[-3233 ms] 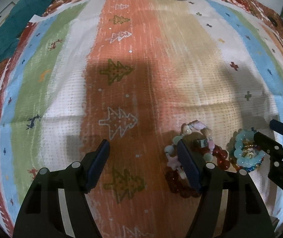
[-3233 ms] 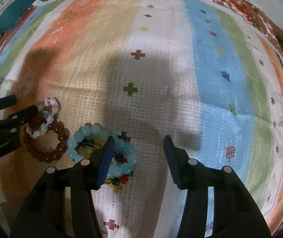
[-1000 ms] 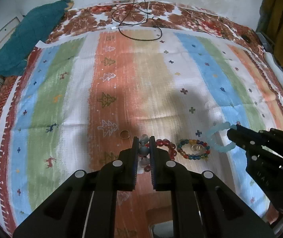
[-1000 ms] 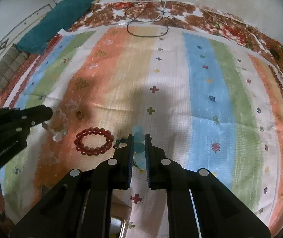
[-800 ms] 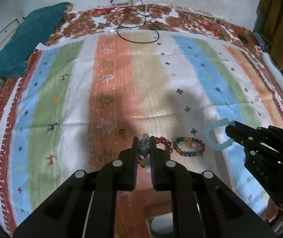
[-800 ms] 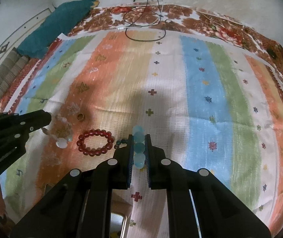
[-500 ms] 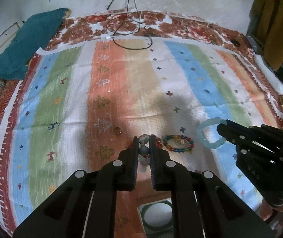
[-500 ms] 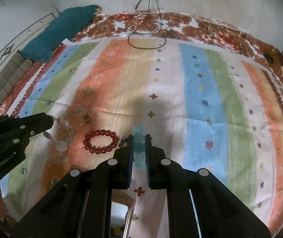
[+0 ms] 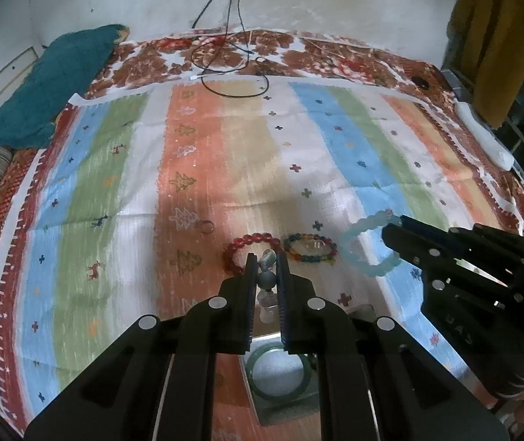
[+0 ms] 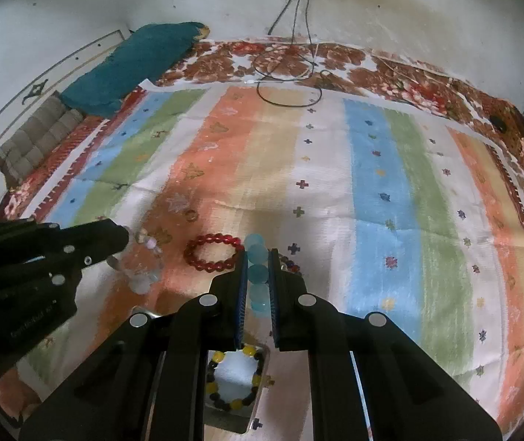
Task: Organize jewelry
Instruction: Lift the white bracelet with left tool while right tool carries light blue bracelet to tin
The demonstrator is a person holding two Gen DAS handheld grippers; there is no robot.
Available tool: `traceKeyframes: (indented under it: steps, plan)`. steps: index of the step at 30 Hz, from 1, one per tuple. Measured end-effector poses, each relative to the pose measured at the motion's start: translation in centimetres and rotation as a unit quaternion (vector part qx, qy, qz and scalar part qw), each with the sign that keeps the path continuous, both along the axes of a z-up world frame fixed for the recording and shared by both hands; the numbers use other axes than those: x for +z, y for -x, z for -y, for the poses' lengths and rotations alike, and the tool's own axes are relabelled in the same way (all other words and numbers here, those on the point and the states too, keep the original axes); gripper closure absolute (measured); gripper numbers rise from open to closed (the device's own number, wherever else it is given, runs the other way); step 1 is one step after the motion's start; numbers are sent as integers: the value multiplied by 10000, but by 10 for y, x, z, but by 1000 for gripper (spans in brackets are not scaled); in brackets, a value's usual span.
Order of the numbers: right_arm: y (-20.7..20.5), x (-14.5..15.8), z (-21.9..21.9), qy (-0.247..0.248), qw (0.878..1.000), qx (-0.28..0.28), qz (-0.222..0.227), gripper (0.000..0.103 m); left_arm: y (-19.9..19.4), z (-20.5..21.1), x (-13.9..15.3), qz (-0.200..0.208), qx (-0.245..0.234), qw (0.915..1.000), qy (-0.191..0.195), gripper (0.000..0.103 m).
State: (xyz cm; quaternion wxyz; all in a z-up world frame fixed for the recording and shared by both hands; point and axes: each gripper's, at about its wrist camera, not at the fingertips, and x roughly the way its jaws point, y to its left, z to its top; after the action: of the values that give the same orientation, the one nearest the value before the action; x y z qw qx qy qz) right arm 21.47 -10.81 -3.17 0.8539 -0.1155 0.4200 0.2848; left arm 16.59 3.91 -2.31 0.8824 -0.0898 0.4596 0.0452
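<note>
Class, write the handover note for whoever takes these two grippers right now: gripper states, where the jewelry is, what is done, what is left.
Left gripper: shut on the pale mixed-bead bracelet, lifted off the cloth.
Right gripper: shut on the light blue bracelet, also lifted.
On the cloth: red bracelet, multicolour bracelet, small ring.
Done: green bangle and yellow-and-black bracelet lie in tray compartments below the grippers.
Left: place both held bracelets, then probably collect the three pieces on the cloth.
</note>
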Motion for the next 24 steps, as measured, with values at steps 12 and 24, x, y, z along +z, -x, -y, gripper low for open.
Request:
traceKeyframes:
  steps: [12, 24]
  plan:
    - [25, 4, 7, -66, 9999, 145, 33, 91, 29, 11, 5, 120, -86, 9999, 43, 93]
    - [51, 4, 10, -46, 9994, 341, 2, 91, 50, 17, 5, 172, -139, 9997, 72, 93]
